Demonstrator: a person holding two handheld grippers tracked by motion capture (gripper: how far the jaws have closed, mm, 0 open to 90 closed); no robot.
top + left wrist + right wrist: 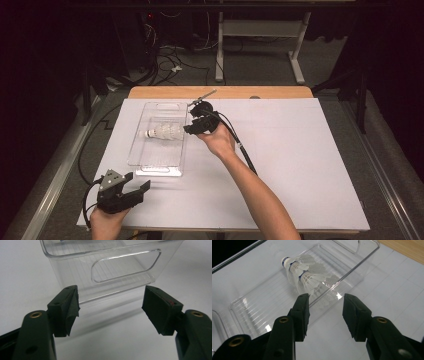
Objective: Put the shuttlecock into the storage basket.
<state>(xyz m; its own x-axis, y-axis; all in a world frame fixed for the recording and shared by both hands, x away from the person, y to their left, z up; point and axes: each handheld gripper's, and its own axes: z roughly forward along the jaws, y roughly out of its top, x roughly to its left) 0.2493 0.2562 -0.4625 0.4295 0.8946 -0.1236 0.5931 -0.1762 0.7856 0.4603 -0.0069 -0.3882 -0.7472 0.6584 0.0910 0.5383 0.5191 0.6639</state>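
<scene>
The right gripper view is showing the right gripper point(324, 315) hovering with jaws spread and empty beside the clear tray point(242, 312) holding the stacked shuttlecocks point(309, 277), likely just released, while the left gripper point(110, 310) is waiting, jaws spread.

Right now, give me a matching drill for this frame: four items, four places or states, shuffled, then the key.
Items:
1. shuttlecocks
2. clear bin
3. left gripper
4. right gripper

Places or states:
A. jaws open, low by the near end of the bin
B. lying nested on their sides inside the bin
C. jaws open and empty, at the bin's right wall by the feathers
D. standing on the white sheet, handle slots in its end walls

Pairs: 1-B, 2-D, 3-A, 4-C
</scene>
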